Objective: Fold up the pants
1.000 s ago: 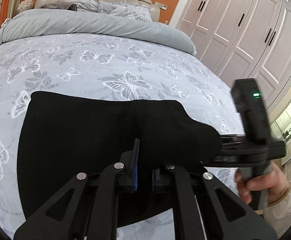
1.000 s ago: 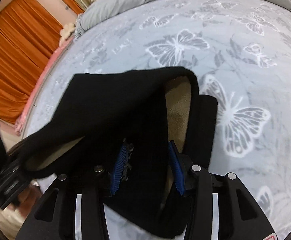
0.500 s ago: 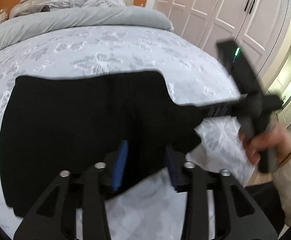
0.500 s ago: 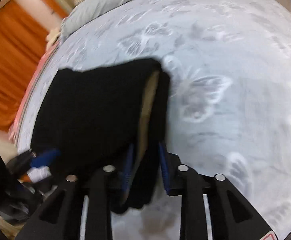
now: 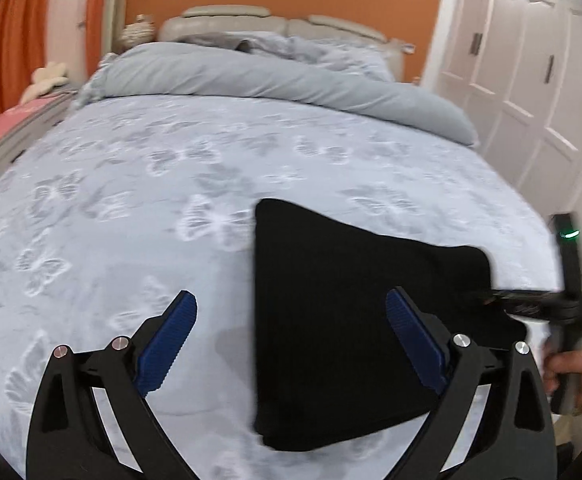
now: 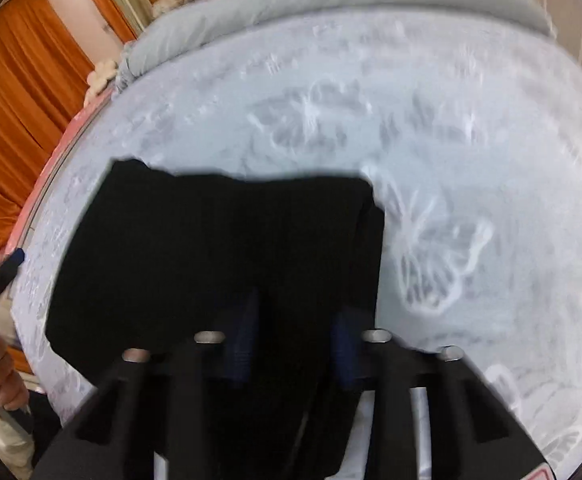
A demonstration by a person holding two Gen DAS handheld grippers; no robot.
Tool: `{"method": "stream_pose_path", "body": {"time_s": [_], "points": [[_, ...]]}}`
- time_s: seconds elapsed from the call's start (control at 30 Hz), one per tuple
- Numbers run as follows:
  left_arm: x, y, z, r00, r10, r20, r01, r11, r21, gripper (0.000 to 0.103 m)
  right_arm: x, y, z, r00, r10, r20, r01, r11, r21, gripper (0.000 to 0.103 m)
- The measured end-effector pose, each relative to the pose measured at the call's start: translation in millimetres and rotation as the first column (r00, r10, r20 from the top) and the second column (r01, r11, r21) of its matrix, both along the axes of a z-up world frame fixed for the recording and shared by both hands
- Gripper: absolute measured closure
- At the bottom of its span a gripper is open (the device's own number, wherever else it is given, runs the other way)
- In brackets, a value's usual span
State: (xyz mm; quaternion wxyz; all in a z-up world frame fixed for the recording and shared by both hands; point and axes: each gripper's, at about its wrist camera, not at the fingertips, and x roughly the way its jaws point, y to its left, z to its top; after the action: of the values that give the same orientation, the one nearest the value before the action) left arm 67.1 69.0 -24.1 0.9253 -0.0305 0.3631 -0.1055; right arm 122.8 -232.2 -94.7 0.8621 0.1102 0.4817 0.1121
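Observation:
The black pants [image 5: 347,320] lie folded into a compact stack on the butterfly-print bedspread [image 5: 151,184], near the bed's front right corner. My left gripper [image 5: 291,316] is open and empty, its left finger over bare bedspread and its right finger over the pants. In the right wrist view the pants [image 6: 219,248] fill the middle. My right gripper [image 6: 295,328] has its blue pads close on either side of the pants' near edge, with black cloth between them. The right gripper also shows in the left wrist view [image 5: 531,304] at the pants' right edge.
A rolled grey duvet [image 5: 275,80] and pillows lie at the head of the bed. White wardrobe doors [image 5: 543,92] stand to the right. Orange curtains [image 6: 19,92] hang beyond the bed's left side. The bed edge is close on the near side.
My left gripper let go of the pants, opened wide and swung left and back. The lifted fold now lies flat on the stack. My right gripper stays at the near edge.

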Motion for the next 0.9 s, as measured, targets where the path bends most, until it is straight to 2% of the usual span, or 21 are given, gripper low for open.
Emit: {"method": "stream_pose_path", "body": {"time_s": [0.07, 0.13, 0.17, 0.2, 0.23, 0.3, 0.37, 0.5, 0.57, 0.6, 0.63, 0.67, 0.7, 0.73, 0.77, 0.8, 0.83, 0.87, 0.9], "points": [[0, 7, -2, 1.000, 0.009, -0.017, -0.009, 1.000, 0.021, 0.010, -5, -5, 20, 0.998, 0.003, 0.068, -0.003, 1.000, 0.006, 0.088], [0, 15, -8, 0.999, 0.030, -0.025, -0.029, 0.999, 0.032, 0.010, 3, -12, 2, 0.998, -0.032, 0.047, 0.037, 0.993, -0.112, 0.084], [0, 16, -14, 0.999, 0.032, -0.034, -0.030, 0.998, 0.051, 0.010, 9, -19, -19, 0.999, -0.049, -0.014, 0.047, 0.993, -0.106, 0.078], [0, 16, -16, 0.999, 0.027, -0.041, -0.024, 0.998, 0.064, 0.010, 8, -27, -21, 0.997, -0.081, -0.017, 0.081, 0.996, -0.028, 0.076], [-1, 16, -20, 0.998, 0.021, -0.051, -0.017, 0.997, 0.075, 0.010, 6, -33, -16, 0.994, -0.110, -0.025, 0.110, 0.994, 0.021, 0.069], [-7, 14, -24, 0.997, -0.011, -0.077, 0.015, 0.998, 0.053, 0.010, -4, -41, 2, 0.989, -0.147, -0.034, 0.149, 0.987, 0.067, 0.027], [-11, 14, -30, 0.991, -0.054, -0.124, 0.053, 0.998, -0.016, 0.009, -27, -41, 16, 0.989, -0.150, 0.015, 0.149, 0.986, 0.078, 0.017], [-6, 5, -53, 0.970, -0.074, -0.230, 0.063, 0.997, -0.054, 0.009, -49, -22, 1, 0.992, -0.084, -0.092, 0.097, 0.984, 0.148, 0.017], [1, 4, -75, 0.951, -0.051, -0.306, 0.028, 0.996, -0.079, 0.008, -52, -7, -17, 0.988, -0.052, -0.142, 0.068, 0.992, 0.111, 0.019], [3, 6, -83, 0.939, -0.048, -0.340, 0.014, 0.995, -0.103, 0.008, -54, -2, -24, 0.988, -0.047, -0.144, 0.060, 0.994, 0.086, 0.026], [5, 11, -87, 0.929, -0.055, -0.366, 0.002, 0.990, -0.144, 0.008, -54, 2, -30, 0.990, -0.044, -0.132, 0.049, 0.998, 0.034, 0.026], [8, 21, -84, 0.920, -0.071, -0.384, -0.012, 0.978, -0.210, 0.008, -55, 3, -31, 0.992, -0.034, -0.126, 0.037, 0.999, 0.027, 0.026], [9, 29, -78, 0.923, -0.076, -0.378, -0.019, 0.970, -0.241, 0.009, -56, 0, -28, 0.992, -0.035, -0.117, 0.039, 0.999, 0.032, 0.028], [8, 39, -66, 0.936, -0.063, -0.345, -0.031, 0.965, -0.259, 0.010, -57, -3, -22, 0.994, -0.051, -0.100, 0.053, 0.998, 0.024, 0.030], [3, 54, -49, 0.959, -0.024, -0.284, -0.050, 0.967, -0.251, 0.010, -64, -5, -8, 0.996, -0.082, -0.039, 0.081, 0.996, -0.025, 0.030], [0, 64, -40, 0.969, 0.004, -0.248, -0.064, 0.970, -0.235, 0.009, -75, 0, 10, 0.995, -0.081, 0.054, 0.086, 0.992, -0.094, 0.030], [-4, 75, -30, 0.977, 0.041, -0.208, -0.086, 0.973, -0.216, 0.009, -88, 13, 28, 0.989, -0.019, 0.146, 0.040, 0.989, -0.145, 0.030], [-10, 90, -19, 0.982, 0.097, -0.164, -0.129, 0.972, -0.195, 0.009, -96, 26, 38, 0.979, 0.049, 0.199, -0.017, 0.987, -0.162, 0.038], [-13, 100, -15, 0.979, 0.145, -0.140, -0.169, 0.970, -0.175, 0.009, -106, 44, 46, 0.960, 0.136, 0.243, -0.097, 0.981, -0.166, 0.051]]}}
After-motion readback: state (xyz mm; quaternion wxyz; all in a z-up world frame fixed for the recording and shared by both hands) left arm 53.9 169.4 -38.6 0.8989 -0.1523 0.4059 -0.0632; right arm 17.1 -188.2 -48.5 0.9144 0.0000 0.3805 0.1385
